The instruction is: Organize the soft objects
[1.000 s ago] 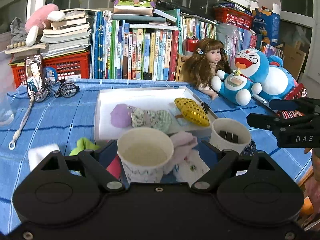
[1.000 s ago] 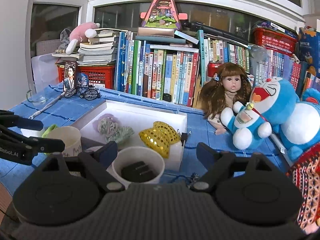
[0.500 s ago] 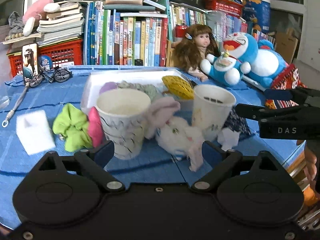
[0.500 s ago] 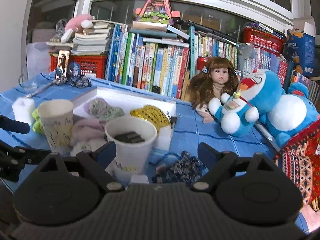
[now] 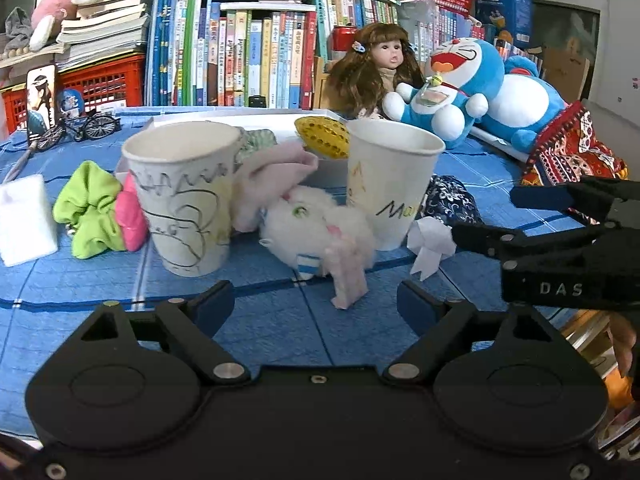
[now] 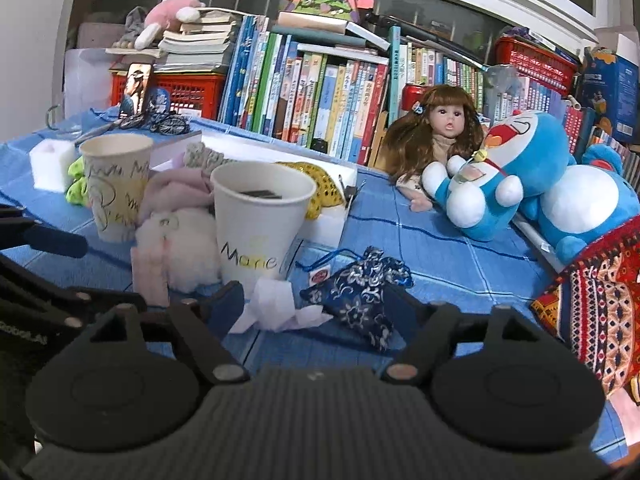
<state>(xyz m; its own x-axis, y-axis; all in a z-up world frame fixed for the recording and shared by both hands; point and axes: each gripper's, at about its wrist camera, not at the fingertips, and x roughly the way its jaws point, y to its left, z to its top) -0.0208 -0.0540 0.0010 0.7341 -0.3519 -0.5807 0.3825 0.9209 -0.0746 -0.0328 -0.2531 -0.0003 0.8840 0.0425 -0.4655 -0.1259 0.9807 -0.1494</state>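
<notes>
A white fluffy plush bunny [image 5: 316, 220] with pink ears lies on the blue cloth between two paper cups, a scribbled one [image 5: 184, 196] and one marked "Marie" [image 5: 392, 184]. My left gripper [image 5: 316, 304] hovers low just in front of the bunny; its jaws are closing with only a pink ear tip near the gap. My right gripper [image 6: 314, 304] is low in front of a blue floral pouch [image 6: 360, 292] and a crumpled white paper bow [image 6: 276, 304]. Its jaws are closing too, and the pads press on nothing. Green and pink scrunchies [image 5: 92, 208] lie left of the scribbled cup.
A white tray [image 5: 224, 120] behind the cups holds a yellow sequinned piece [image 5: 324, 142] and other soft bits. A white foam block [image 5: 24, 216] lies at the left. A doll [image 5: 380, 68], blue plush toys [image 5: 472, 80], a patterned cloth [image 5: 572, 152] and rows of books stand behind and to the right.
Both grippers have sunk toward the table, so the cups are now seen from the side instead of from above. Their jaws have narrowed a little. Nothing was taken hold of.
</notes>
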